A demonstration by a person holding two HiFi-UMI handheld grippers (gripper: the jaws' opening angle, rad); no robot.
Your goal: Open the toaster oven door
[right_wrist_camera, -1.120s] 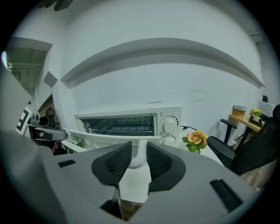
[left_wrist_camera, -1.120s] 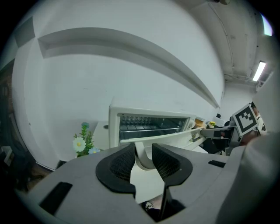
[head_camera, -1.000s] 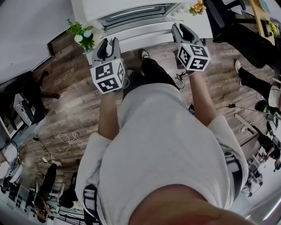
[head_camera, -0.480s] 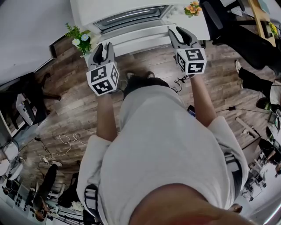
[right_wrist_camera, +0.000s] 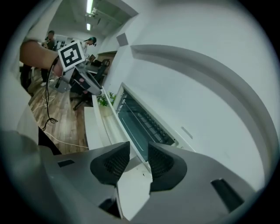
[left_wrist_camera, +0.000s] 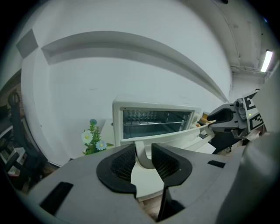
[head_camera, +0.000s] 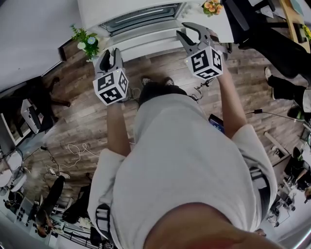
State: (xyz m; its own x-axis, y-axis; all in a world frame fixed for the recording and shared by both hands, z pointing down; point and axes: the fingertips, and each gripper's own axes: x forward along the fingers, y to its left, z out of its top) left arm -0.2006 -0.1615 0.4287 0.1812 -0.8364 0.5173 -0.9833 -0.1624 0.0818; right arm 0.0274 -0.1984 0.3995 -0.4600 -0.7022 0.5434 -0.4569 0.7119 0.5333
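Note:
The white toaster oven [head_camera: 141, 14] stands on a white table [head_camera: 160, 46], its glass door [left_wrist_camera: 175, 135] hanging down and open with the rack visible inside. My left gripper [head_camera: 111, 52] is at the door's left end, and in the left gripper view its pads close on the curved end of the white door handle [left_wrist_camera: 141, 153]. My right gripper [head_camera: 192, 33] is at the door's right end, rolled onto its side. Its jaws have just been opening, and the door's edge [right_wrist_camera: 131, 151] lies between the pads without being pressed.
A small pot of white and blue flowers [head_camera: 85, 41] sits at the table's left end and orange flowers [head_camera: 211, 7] at its right. Cables [head_camera: 73, 153] lie on the wood floor. Chairs and people [head_camera: 286, 87] are to the right.
My right gripper has rolled onto its side at the door's right end and its jaws have spread. The left gripper has stayed at the handle's left end.

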